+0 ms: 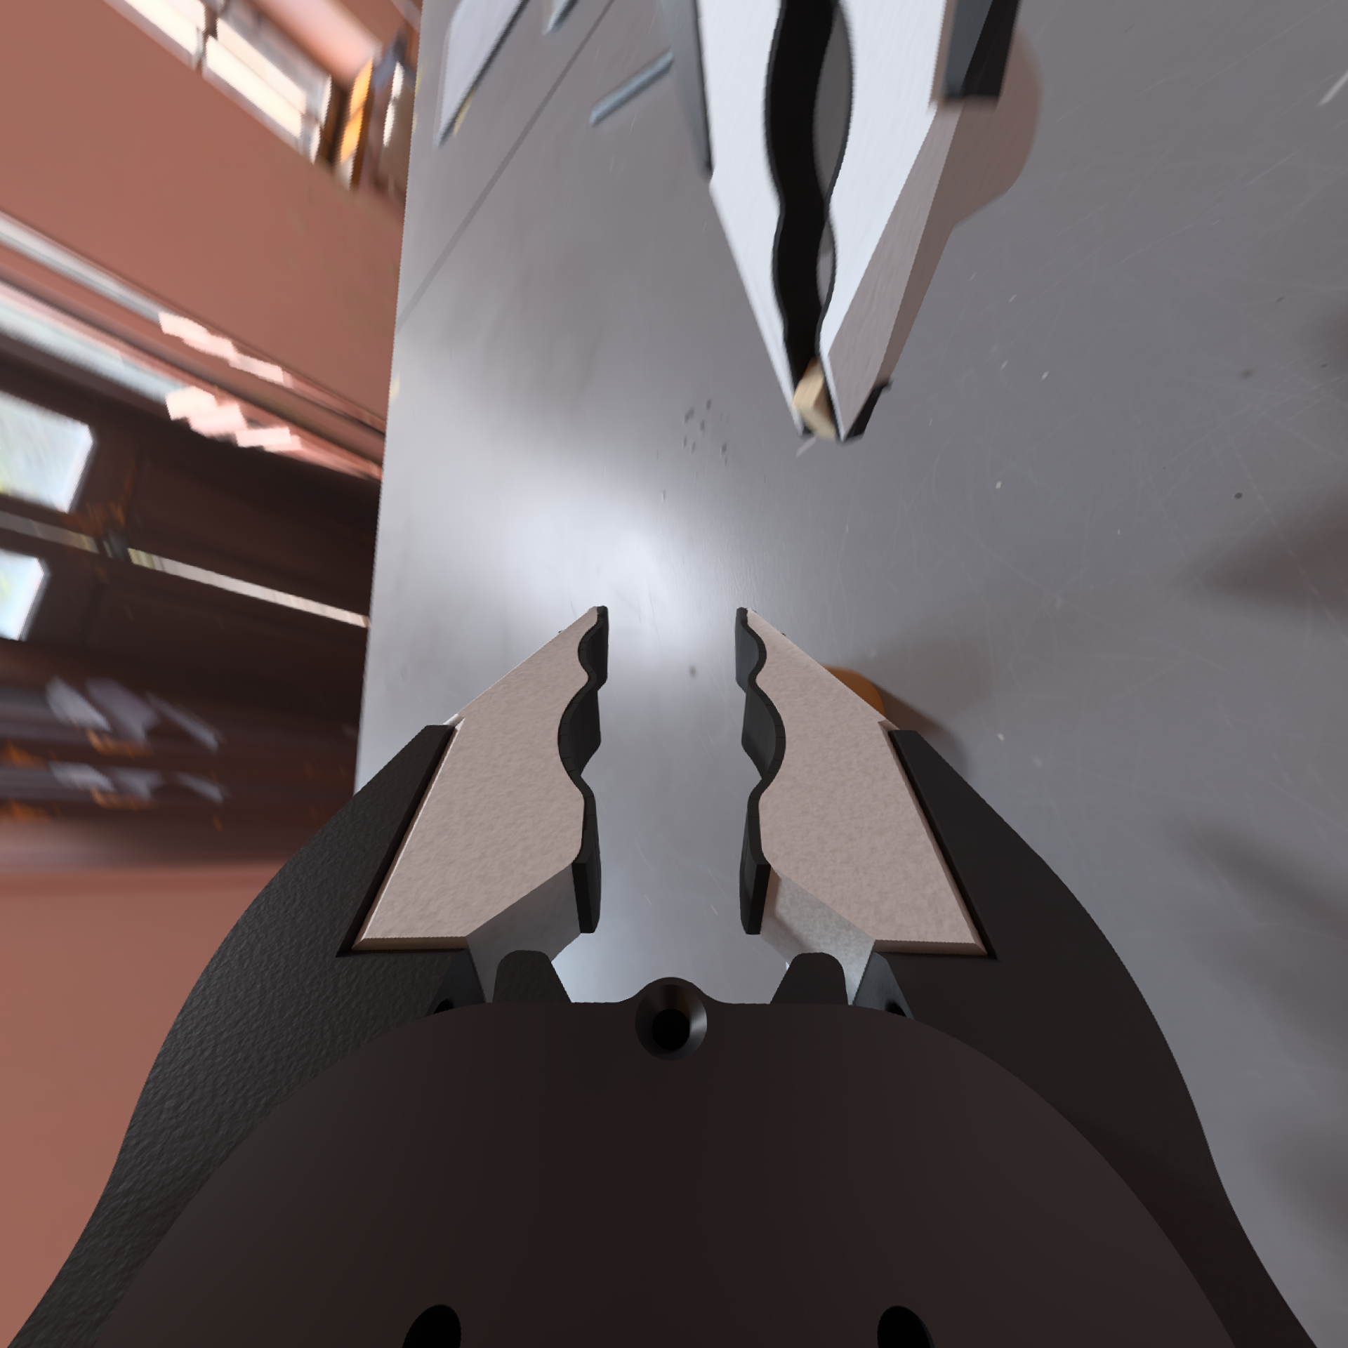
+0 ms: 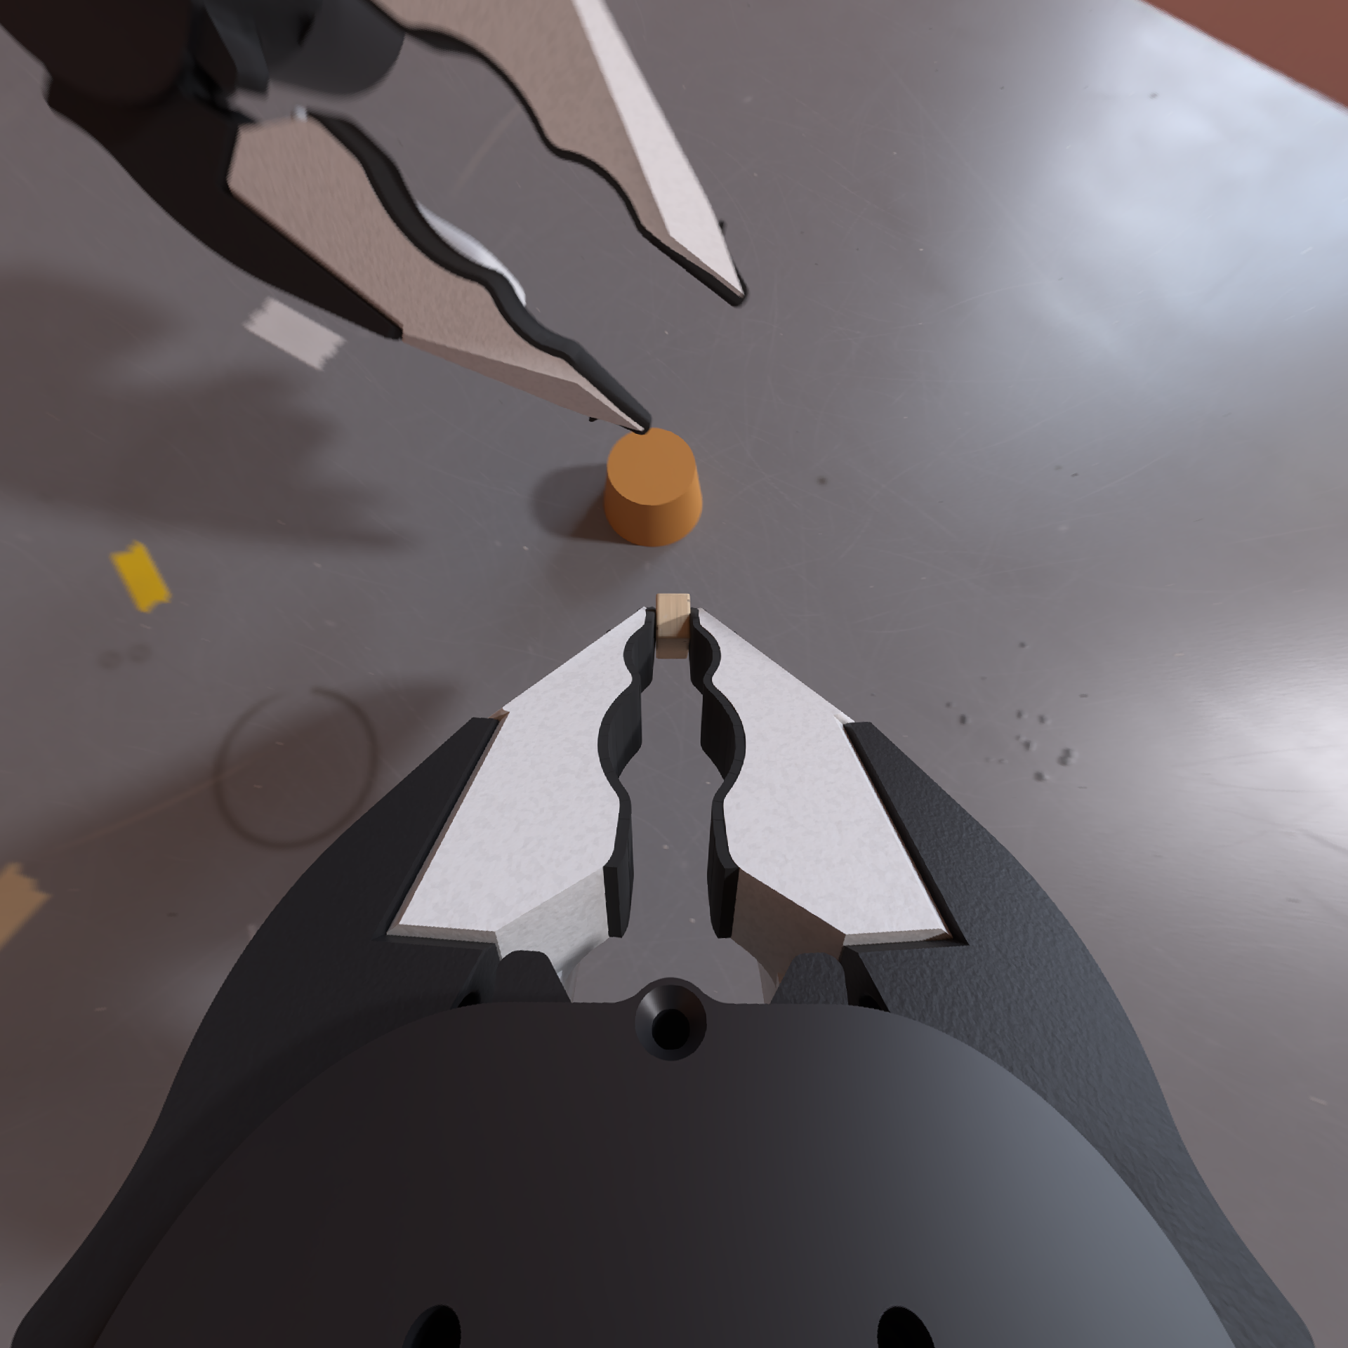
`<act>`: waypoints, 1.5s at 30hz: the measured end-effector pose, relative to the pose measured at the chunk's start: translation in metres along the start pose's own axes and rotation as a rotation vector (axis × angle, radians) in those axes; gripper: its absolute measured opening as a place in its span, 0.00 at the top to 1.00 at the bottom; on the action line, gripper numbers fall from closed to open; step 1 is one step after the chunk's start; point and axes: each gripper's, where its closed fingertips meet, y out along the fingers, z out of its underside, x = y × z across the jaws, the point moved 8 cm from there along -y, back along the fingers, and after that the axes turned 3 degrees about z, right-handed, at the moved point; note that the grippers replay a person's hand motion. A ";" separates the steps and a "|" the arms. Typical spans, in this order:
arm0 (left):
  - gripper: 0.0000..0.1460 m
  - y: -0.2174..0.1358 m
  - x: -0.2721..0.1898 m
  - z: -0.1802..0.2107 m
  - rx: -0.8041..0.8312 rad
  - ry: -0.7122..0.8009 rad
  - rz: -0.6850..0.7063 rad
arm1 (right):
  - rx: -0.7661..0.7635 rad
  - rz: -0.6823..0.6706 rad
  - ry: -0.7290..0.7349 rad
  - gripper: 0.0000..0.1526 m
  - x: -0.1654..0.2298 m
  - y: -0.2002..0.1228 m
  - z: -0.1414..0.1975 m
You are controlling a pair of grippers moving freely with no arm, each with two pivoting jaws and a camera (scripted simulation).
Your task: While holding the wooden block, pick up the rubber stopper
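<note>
An orange rubber stopper [image 2: 653,489] stands upright on the grey metal table [image 2: 948,438]. My right gripper [image 2: 672,613] is shut on a small wooden block [image 2: 672,627] at its fingertips, a short way from the stopper. My left gripper [image 2: 689,361] is open above the stopper, one fingertip [image 2: 638,423] at the stopper's top far edge, the other off to the side. In the left wrist view my left gripper [image 1: 671,620] is open with nothing between its fingers. The stopper [image 1: 864,689] peeks out behind one finger. The right gripper [image 1: 824,430] holds the block [image 1: 815,401] ahead.
A white tape piece [image 2: 292,332], a yellow tape piece [image 2: 140,576] and a tan one [image 2: 14,901] lie on the table, with a faint ring mark [image 2: 295,769]. The table's edge [image 1: 376,583] runs along the left of the left wrist view.
</note>
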 end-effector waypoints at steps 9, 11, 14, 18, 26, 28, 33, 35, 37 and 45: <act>0.50 -0.003 -0.032 0.046 0.109 -0.710 0.085 | -0.045 -0.077 0.084 0.95 -0.007 -0.001 0.003; 0.50 0.004 -0.036 0.049 0.124 -0.758 0.111 | -0.053 -0.092 0.083 0.95 -0.006 0.000 0.004; 0.47 0.016 -0.038 0.052 0.176 -0.772 0.135 | -0.037 -0.090 0.076 0.95 -0.007 -0.003 0.006; 0.48 0.027 -0.037 0.047 0.178 -0.767 0.145 | -0.039 -0.103 0.082 0.95 -0.007 -0.008 0.008; 0.72 0.020 -0.041 0.038 0.158 -0.581 -0.039 | -0.118 -0.130 0.051 0.95 -0.007 -0.009 0.005; 0.72 0.004 -0.046 0.040 0.150 -0.524 -0.118 | -0.123 -0.108 0.037 0.95 -0.011 -0.008 0.008; 0.72 -0.045 -0.059 0.044 0.147 -0.316 -0.340 | -0.149 -0.119 -0.059 0.95 -0.008 0.008 0.009; 0.72 -0.061 -0.063 0.045 0.152 -0.204 -0.405 | -0.165 -0.146 -0.075 0.95 -0.001 0.020 0.006; 0.72 -0.075 -0.065 0.049 0.177 -0.102 -0.493 | -0.181 -0.179 -0.062 0.95 0.005 0.032 0.003; 0.72 -0.092 -0.073 0.050 0.103 -0.012 -0.608 | -0.132 -0.110 -0.059 0.95 0.015 0.065 0.000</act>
